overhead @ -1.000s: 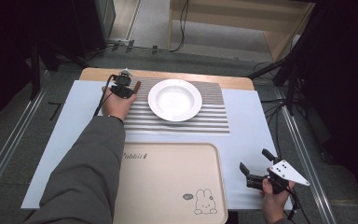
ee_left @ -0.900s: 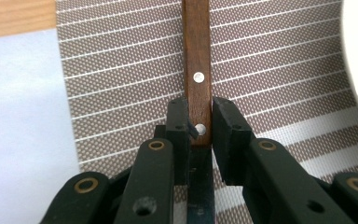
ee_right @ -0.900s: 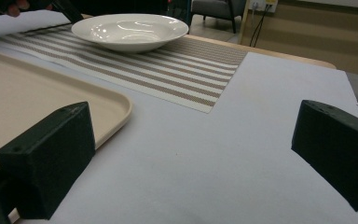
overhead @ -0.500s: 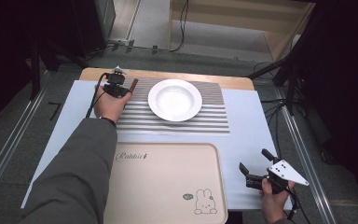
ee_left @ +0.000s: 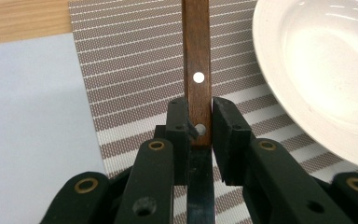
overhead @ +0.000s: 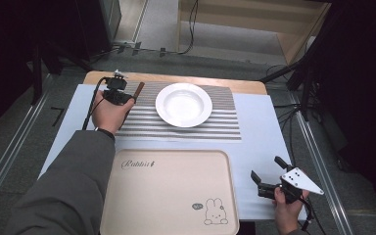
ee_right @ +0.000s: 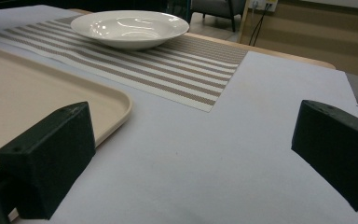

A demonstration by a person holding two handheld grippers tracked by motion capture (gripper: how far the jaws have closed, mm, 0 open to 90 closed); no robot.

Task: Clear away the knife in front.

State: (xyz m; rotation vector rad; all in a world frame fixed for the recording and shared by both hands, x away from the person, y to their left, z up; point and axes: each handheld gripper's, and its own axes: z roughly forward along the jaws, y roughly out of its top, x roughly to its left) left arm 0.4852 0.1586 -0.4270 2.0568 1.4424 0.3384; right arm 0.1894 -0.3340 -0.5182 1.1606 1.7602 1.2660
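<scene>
Altogether, one white bowl (overhead: 184, 104) sits on one striped placemat (overhead: 225, 122), one beige tray (overhead: 169, 193) nearer the person. Left claw (ee_left: 199, 122) pinches one wooden-handled knife (ee_left: 196, 65) over the placemat's left end, beside the bowl. Right claw (ee_right: 191, 163) gapes wide, holding nothing, above the desk (ee_right: 261, 93).

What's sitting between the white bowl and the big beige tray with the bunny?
In the high view, only striped placemat and pale blue table cover separate the bowl from the tray.

Overhead, forward-and-down on the table (overhead: 274, 122); two low close jaw-level views, all sharing the white plate (overhead: 184, 104) on the striped mat (overhead: 225, 125).
</scene>
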